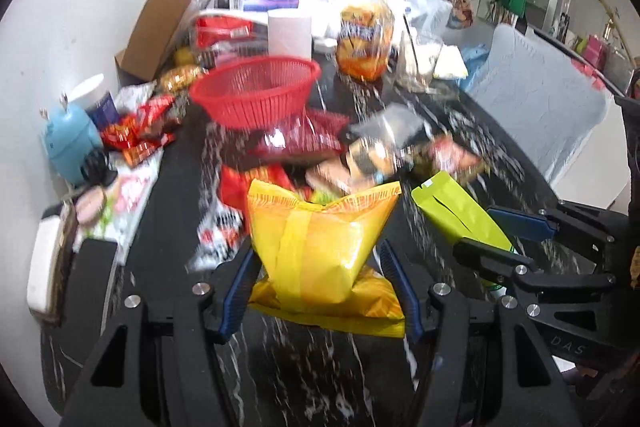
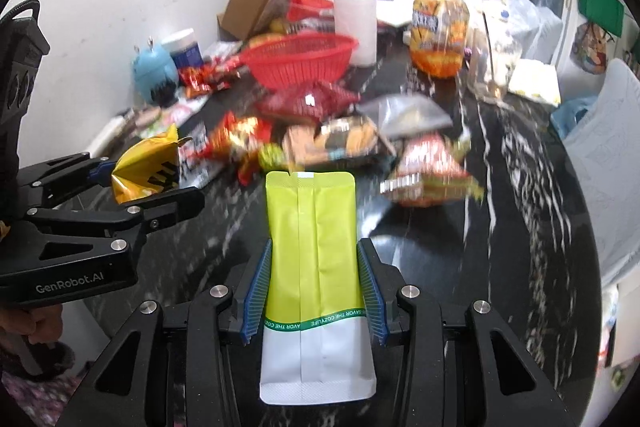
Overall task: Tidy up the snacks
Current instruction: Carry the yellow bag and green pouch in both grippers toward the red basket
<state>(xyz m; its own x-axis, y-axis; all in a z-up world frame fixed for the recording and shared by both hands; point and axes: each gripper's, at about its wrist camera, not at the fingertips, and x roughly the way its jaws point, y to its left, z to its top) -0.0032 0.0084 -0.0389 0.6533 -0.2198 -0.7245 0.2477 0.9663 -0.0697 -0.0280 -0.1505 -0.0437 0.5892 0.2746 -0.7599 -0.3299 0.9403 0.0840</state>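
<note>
Early going: left gripper (image 1: 320,291) fingers pinch a yellow bag (image 1: 320,247), right gripper (image 2: 316,291) fingers pinch a green pouch (image 2: 312,227); red basket (image 2: 300,63), upper centre, looks empty, with most snacks loose on the surface (image 2: 440,247).

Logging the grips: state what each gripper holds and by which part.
Left gripper: yellow bag, pinched across its middle. Right gripper: green pouch, gripped by its side edges near the middle.

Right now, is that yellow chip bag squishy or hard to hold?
Probably squishy: the yellow chip bag bulges and creases where the left hand-held gripper pinches it. It looks puffy with air, so likely light for its size. Its shiny foil may be slippery, and squeezing harder could crush what is inside.
</note>
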